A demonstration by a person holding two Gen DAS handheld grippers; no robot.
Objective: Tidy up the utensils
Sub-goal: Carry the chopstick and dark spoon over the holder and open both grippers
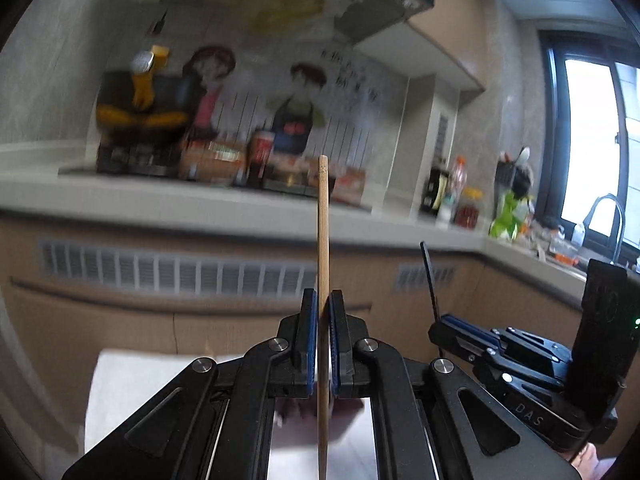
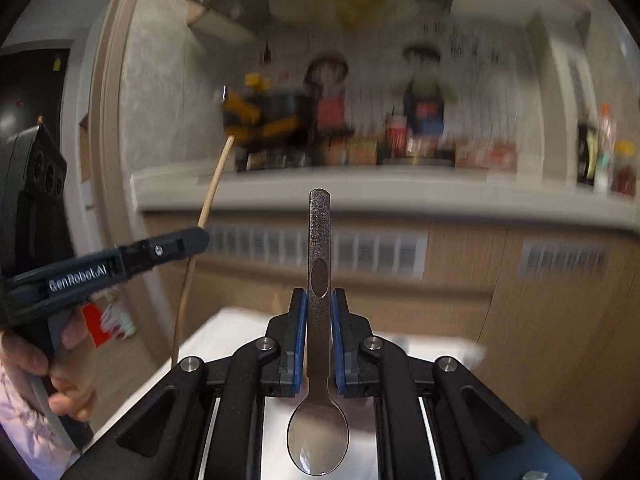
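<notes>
Two utensils held upright, both clear of the far counter point(image 1: 168, 196): left gripper point(image 1: 323, 336) clenched on a wooden chopstick point(image 1: 323, 224) at mid-shaft, right gripper point(image 2: 320, 332) clenched on a metal spoon point(image 2: 319, 280) by its flat handle, bowl hanging near. Chopstick likely light, stiff, prone to pivoting; spoon heavier, slick, best taken by the handle. No utensil holder discernible; far-right counter jars too blurred to read.

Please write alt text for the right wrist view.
The right gripper is shut on a metal spoon, handle up, bowl down. At left, a hand holds the left gripper clamping a wooden chopstick; blurred kitchen counter behind.
</notes>
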